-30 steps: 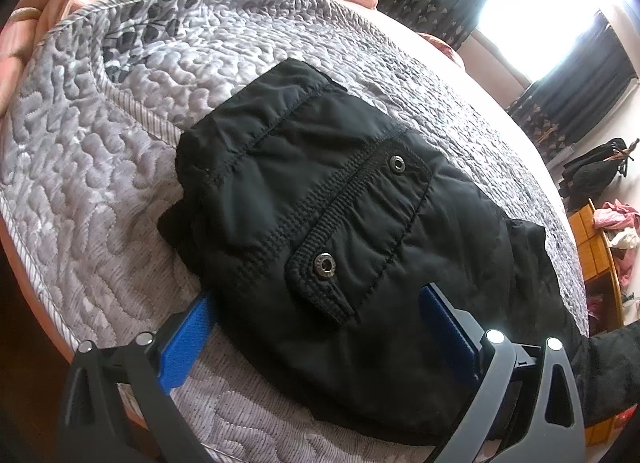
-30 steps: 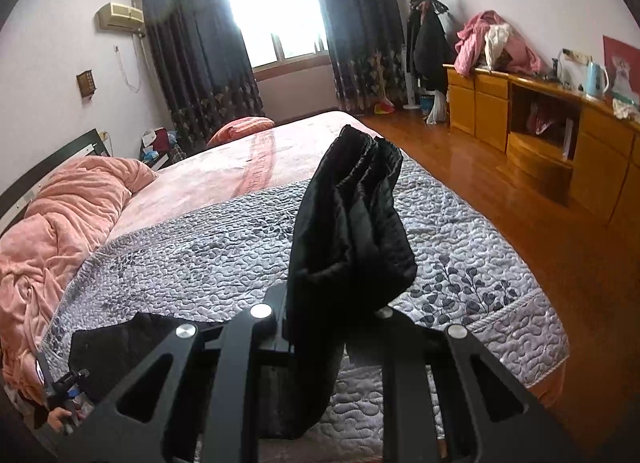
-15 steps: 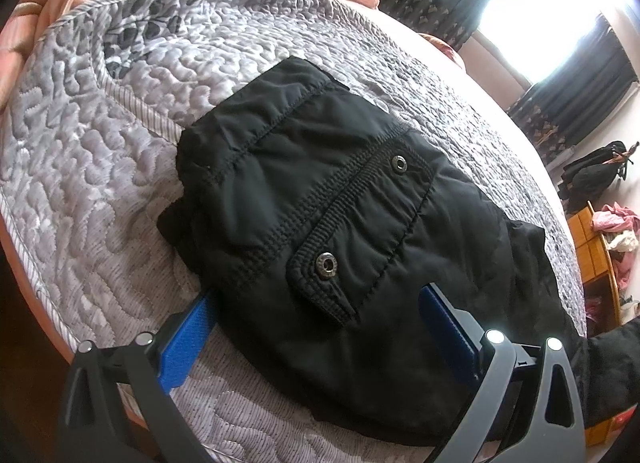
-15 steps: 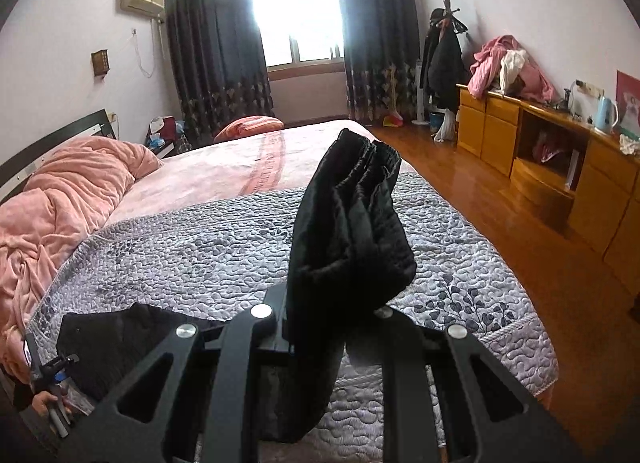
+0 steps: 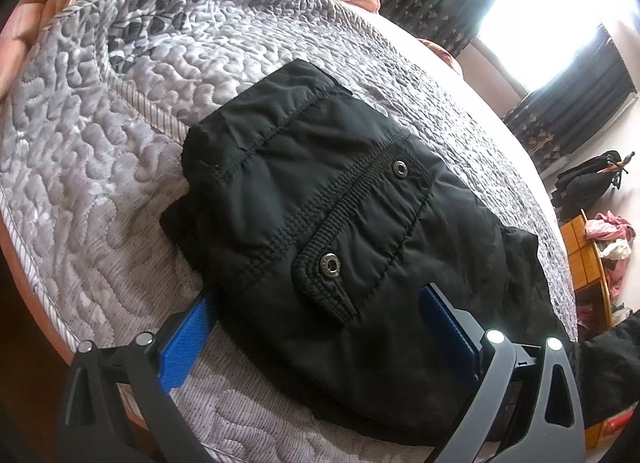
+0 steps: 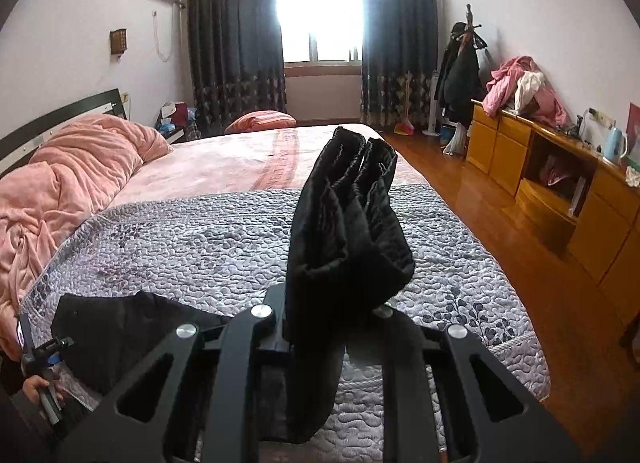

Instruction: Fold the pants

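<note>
Black pants (image 5: 320, 231) lie on the grey quilted bedspread (image 5: 100, 143), waist end with two snap buttons facing up. My left gripper (image 5: 316, 327) is open, its blue fingers (image 5: 184, 339) on either side of the waist end, resting low against the fabric. My right gripper (image 6: 324, 327) is shut on the leg ends of the pants (image 6: 344, 231) and holds them up above the bed; its fingertips are hidden by the cloth. The waist end (image 6: 120, 327) and the left gripper (image 6: 40, 359) show at the lower left of the right wrist view.
A pink duvet (image 6: 60, 183) is heaped at the headboard side. The bed edge (image 5: 36, 263) runs close on the left. A wooden dresser (image 6: 560, 191) with clothes and a coat stand (image 6: 464, 75) line the right wall across the wood floor.
My right gripper has risen and tilted with the leg ends, so more of the room shows. The left gripper and the waist end have hardly moved.
</note>
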Action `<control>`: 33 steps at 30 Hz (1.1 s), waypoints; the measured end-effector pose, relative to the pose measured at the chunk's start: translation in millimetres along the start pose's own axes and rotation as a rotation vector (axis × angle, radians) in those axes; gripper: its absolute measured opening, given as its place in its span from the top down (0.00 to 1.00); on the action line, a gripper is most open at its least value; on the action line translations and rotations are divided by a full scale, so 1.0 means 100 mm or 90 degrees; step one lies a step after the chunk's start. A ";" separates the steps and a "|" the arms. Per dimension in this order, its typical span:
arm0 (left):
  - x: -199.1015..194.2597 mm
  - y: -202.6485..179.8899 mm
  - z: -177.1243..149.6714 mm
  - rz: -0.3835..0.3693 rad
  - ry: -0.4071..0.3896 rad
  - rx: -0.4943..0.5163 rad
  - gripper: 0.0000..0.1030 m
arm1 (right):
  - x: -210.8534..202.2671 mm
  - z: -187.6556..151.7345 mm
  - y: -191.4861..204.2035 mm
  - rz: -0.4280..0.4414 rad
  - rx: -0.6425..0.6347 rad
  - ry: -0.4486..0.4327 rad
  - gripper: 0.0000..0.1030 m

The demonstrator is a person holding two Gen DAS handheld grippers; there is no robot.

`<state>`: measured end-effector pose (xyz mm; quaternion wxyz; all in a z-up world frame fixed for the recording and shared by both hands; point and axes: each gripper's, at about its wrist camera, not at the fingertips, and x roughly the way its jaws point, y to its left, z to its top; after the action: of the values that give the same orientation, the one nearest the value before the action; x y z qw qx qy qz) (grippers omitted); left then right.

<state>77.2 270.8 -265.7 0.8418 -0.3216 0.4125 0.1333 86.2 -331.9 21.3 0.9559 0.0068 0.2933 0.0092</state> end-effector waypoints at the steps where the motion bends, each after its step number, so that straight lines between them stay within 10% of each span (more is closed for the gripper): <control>1: 0.00 0.00 0.00 -0.001 -0.001 -0.001 0.04 | 0.00 0.01 0.03 0.000 -0.005 0.001 0.85; 33: -0.05 0.14 -0.02 -0.059 -0.003 -0.036 0.04 | 0.28 -0.18 1.08 -0.030 -0.168 0.056 0.85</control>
<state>65.9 280.3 -268.7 0.8389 -0.3634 0.3910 0.1063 97.7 -222.8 -6.6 0.9346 -0.1262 0.3316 0.0251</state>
